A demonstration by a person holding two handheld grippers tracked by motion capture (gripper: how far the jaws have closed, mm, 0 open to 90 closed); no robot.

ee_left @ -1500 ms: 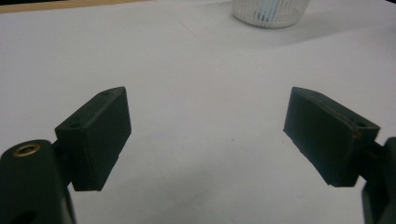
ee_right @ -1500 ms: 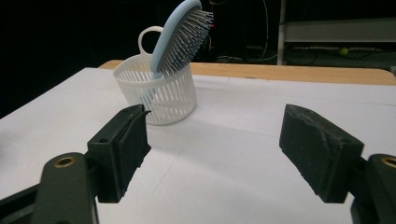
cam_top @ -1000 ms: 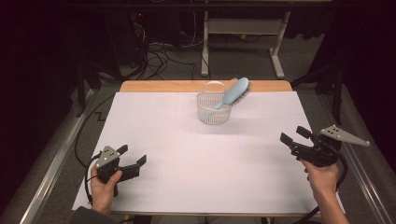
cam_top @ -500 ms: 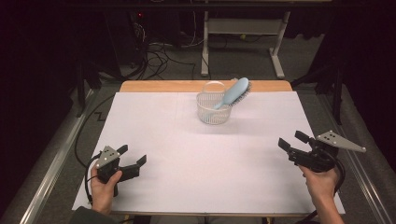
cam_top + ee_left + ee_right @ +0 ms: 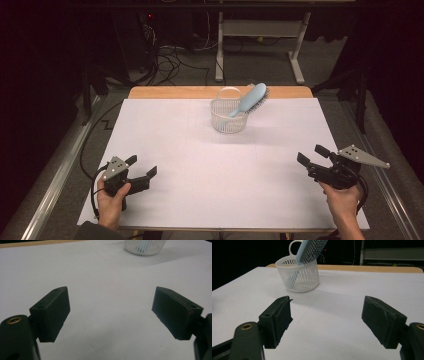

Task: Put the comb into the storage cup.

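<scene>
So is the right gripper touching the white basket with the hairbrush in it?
Apart. In the high view the right gripper sits near the table's front right, with bare white table between it and the basket holding the hairbrush.

The setting is a lab or test bench, not a home. A table (image 5: 150,92) with a white sheet (image 5: 210,170) stands in a dark room. Loose cables (image 5: 170,62) lie on the grey floor (image 5: 260,70) behind it, beside a metal frame (image 5: 260,35) and dark equipment stands (image 5: 350,80).
</scene>
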